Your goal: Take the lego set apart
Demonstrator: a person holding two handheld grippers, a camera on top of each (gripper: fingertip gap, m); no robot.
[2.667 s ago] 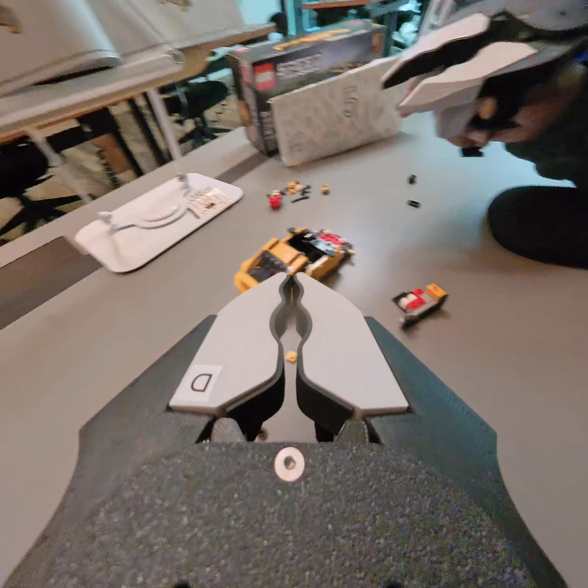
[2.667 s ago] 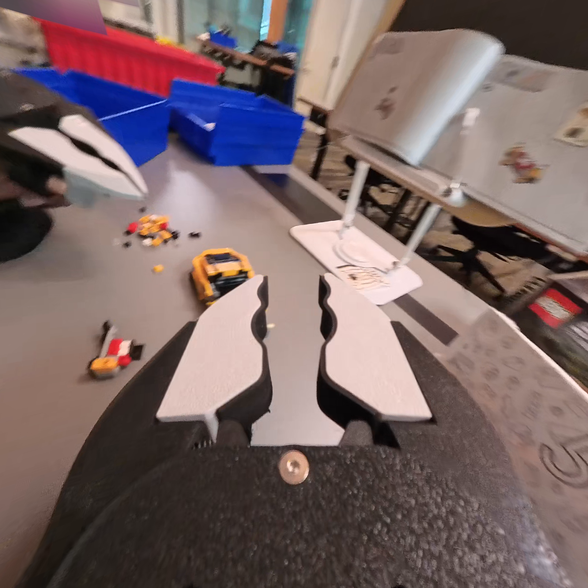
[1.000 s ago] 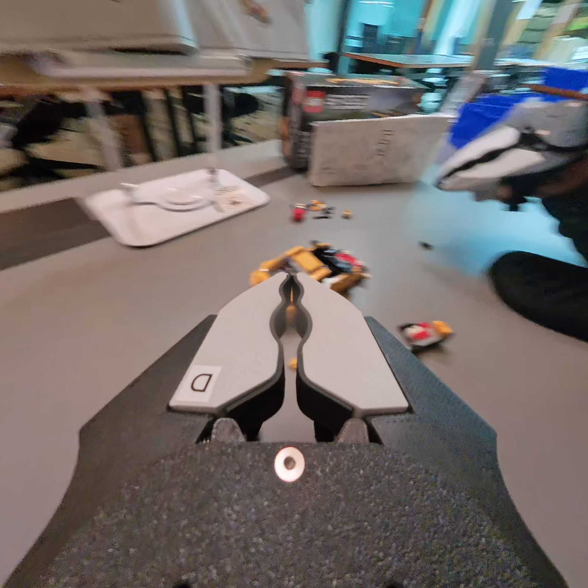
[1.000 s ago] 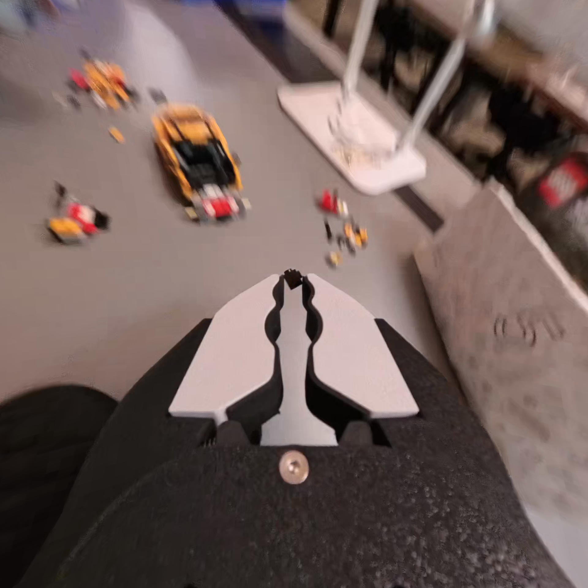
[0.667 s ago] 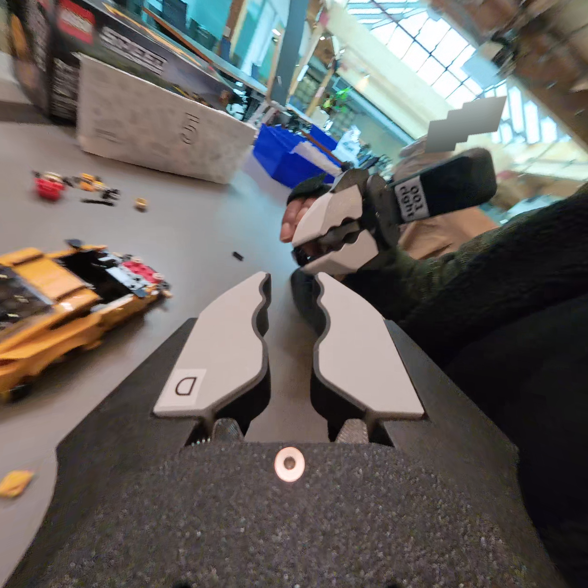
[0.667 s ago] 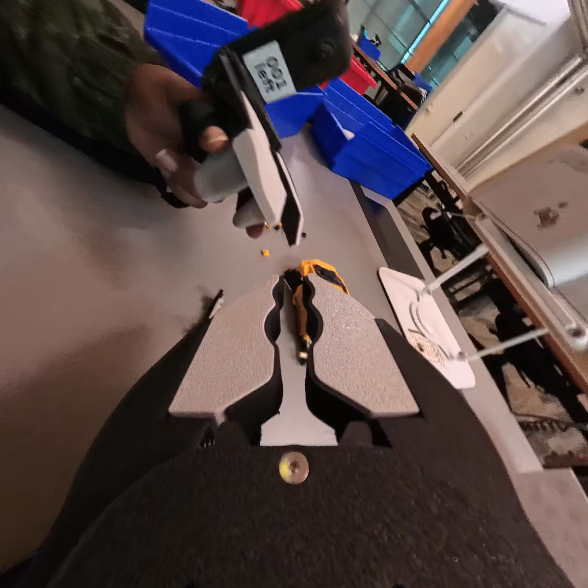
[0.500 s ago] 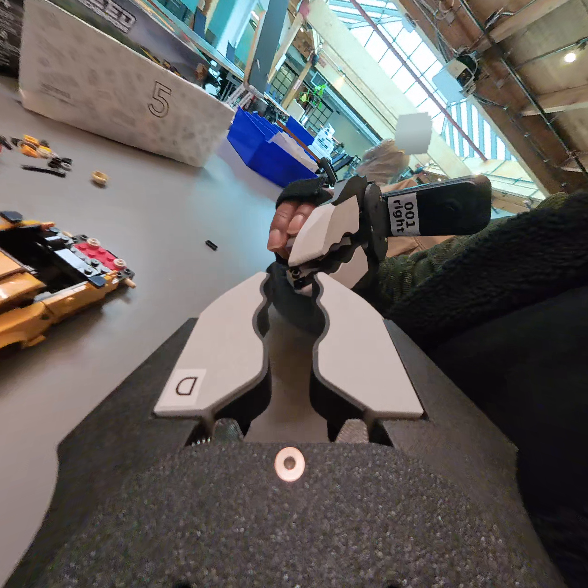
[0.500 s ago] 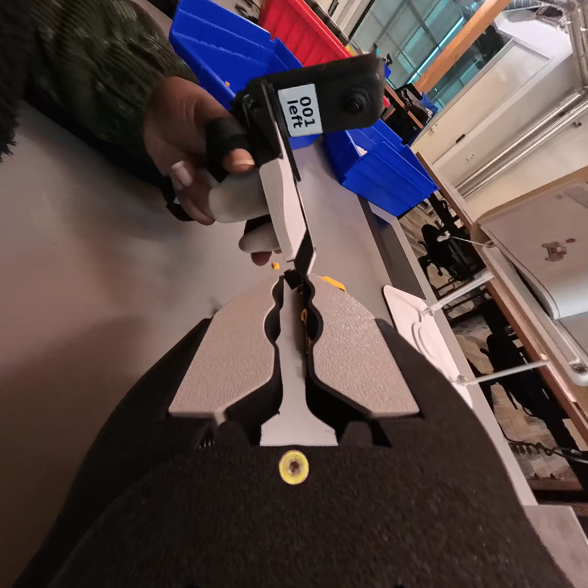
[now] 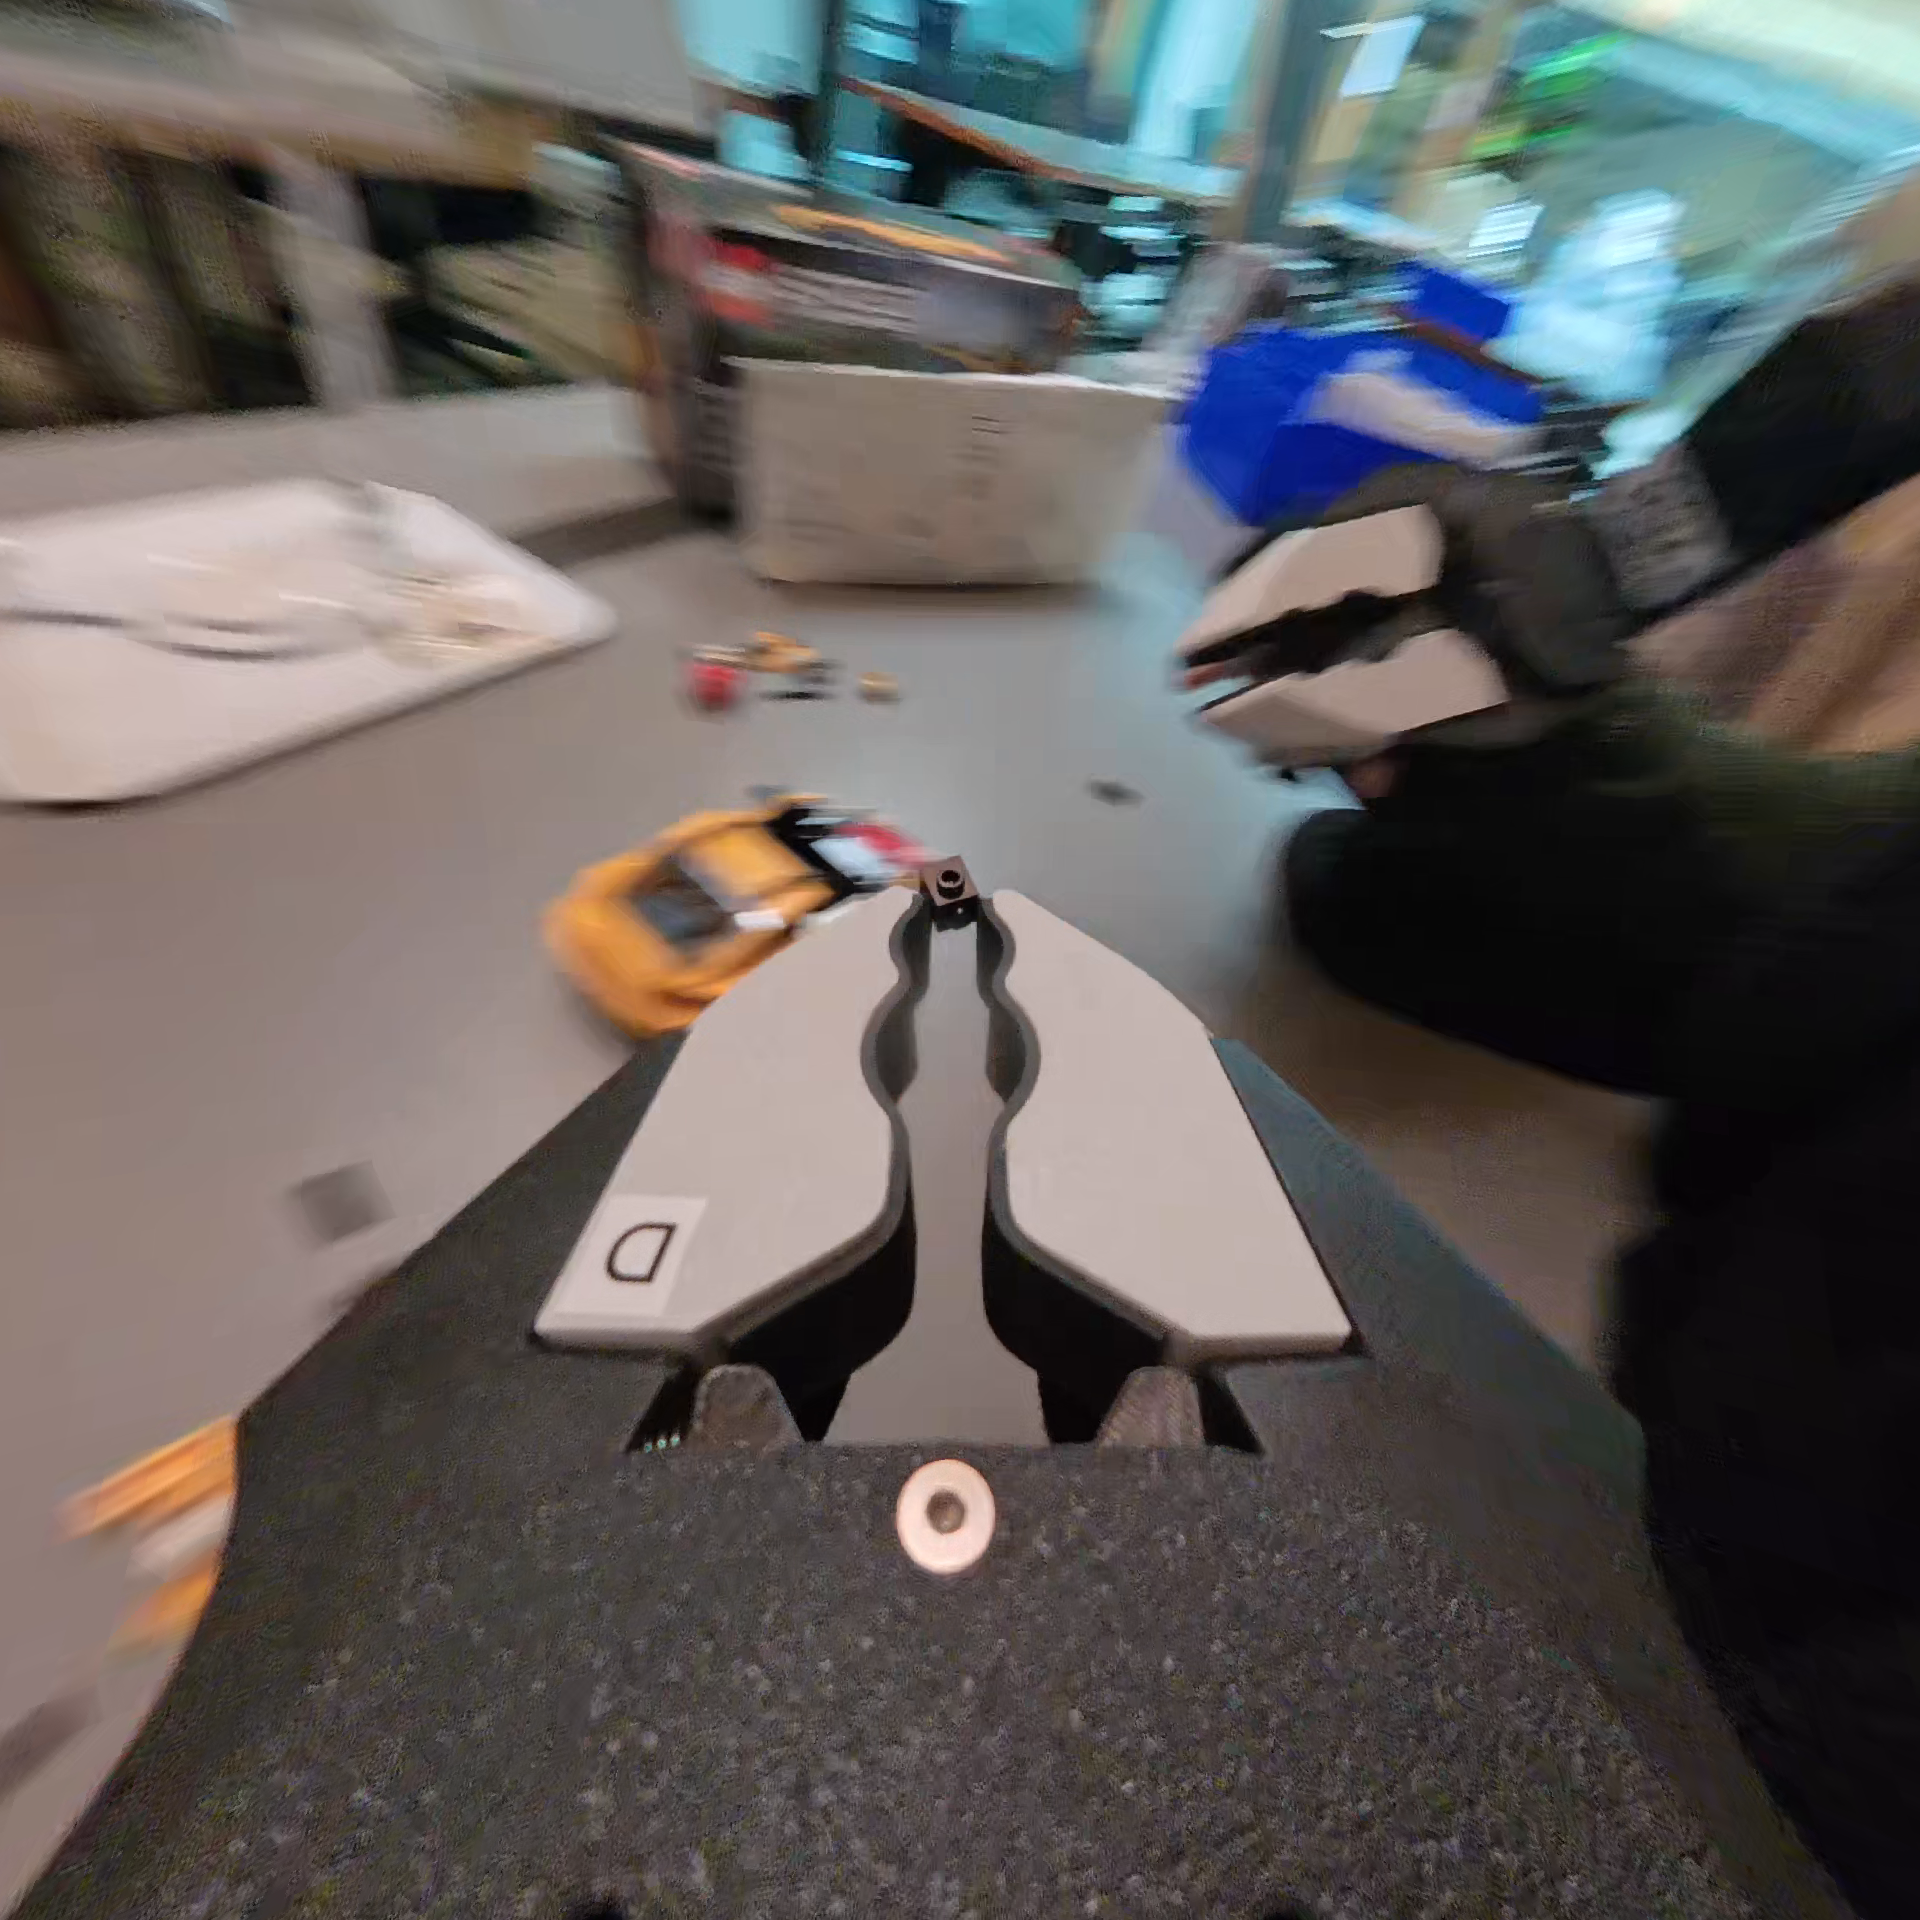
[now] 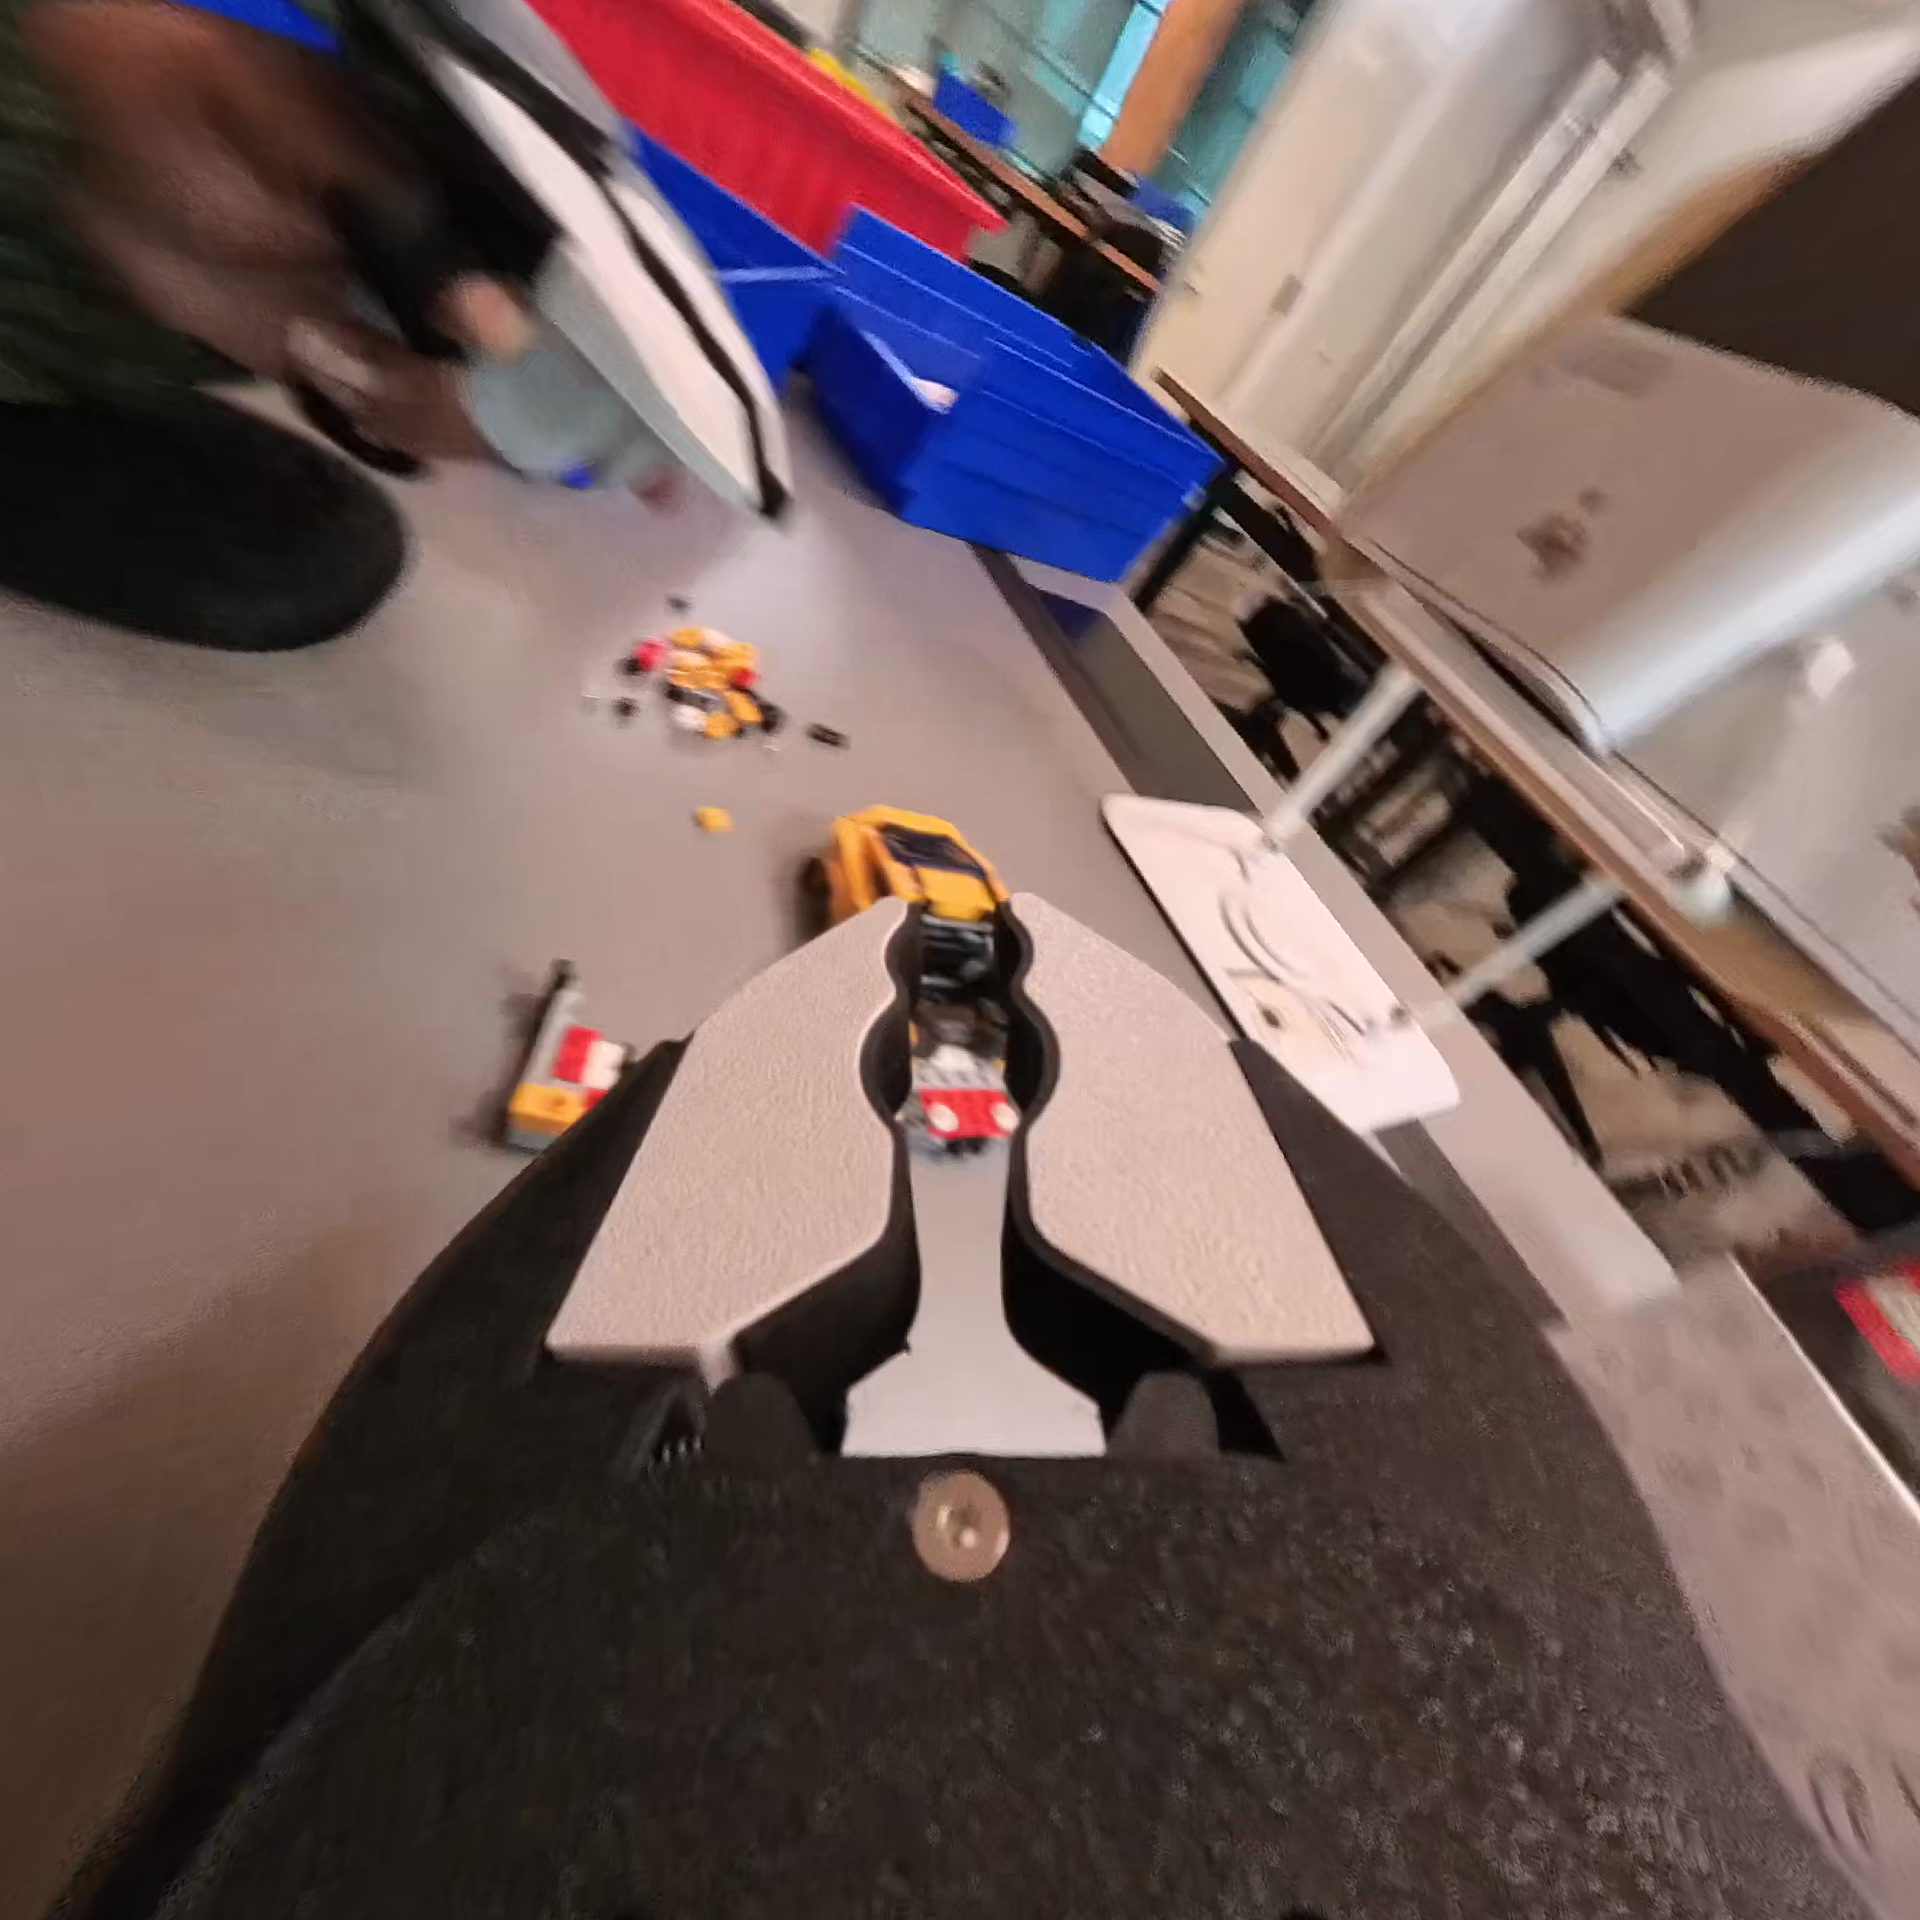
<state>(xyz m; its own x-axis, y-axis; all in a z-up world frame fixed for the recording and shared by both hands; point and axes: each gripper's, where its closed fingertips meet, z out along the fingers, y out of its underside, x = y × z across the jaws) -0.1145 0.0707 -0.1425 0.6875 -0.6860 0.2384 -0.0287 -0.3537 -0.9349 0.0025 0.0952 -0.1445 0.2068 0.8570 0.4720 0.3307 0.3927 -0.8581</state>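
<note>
One small black square lego piece (image 9: pixel 952 890) with a single stud now sits pinched between the tips of the left gripper (image 9: pixel 951 902). Half a second ago that same piece was in the right gripper (image 10: pixel 957 914), tip to tip with the left; the handover has been made. The right gripper's fingers now stand slightly apart with nothing between them, and the two tools have drawn well away from each other.

The main body, a yellow and black lego car (image 9: pixel 717 906) with red bricks exposed at its rear, lies on the grey table (image 9: pixel 312 935) just beyond and to the left of the left fingertips. In the right wrist view the same car (image 10: pixel 914 862) lies directly ahead of the right fingertips, partly seen through the gap between them.

A detached red, white and orange sub-assembly (image 10: pixel 561 1070) lies left of the right fingers. A cluster of loose yellow, red and black pieces (image 10: pixel 701 686) lies farther ahead, left of the car. A second small scatter (image 9: pixel 774 665) lies beyond the left fingertips, before a white cardboard box (image 9: pixel 935 488).

Judgement: one more part is off, and it probably goes down among the loose pieces. The car remains largely assembled, so much of the task is outstanding. Both views are motion-blurred; finer detail cannot be confirmed.
</note>
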